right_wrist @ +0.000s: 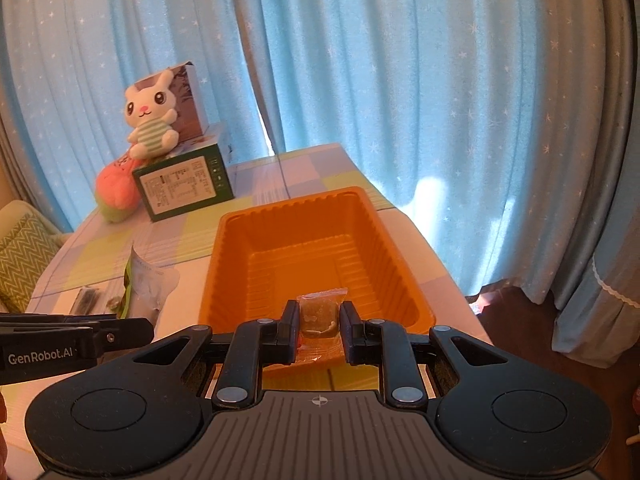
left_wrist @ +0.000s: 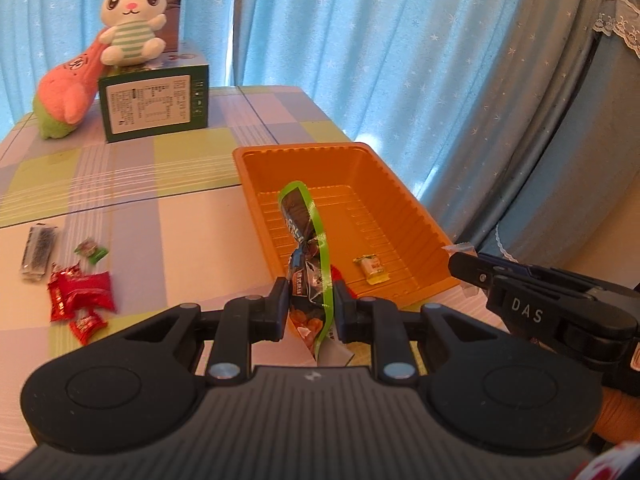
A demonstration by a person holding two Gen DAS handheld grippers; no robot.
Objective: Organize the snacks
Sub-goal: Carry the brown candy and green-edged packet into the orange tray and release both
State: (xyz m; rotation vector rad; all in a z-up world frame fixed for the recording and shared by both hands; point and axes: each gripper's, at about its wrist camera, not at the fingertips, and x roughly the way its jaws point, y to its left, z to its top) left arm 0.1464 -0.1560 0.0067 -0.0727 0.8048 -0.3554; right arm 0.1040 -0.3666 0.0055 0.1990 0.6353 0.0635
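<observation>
On the left tongs, "GenRobot.AI"; on the right tongs, "DAS".

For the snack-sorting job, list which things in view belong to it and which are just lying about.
Belong to the job:
orange tray
green-edged packet in left gripper
clear-wrapped snack in right gripper
red packets
small green candy

Just lying about:
bunny plush
green box
curtain
</observation>
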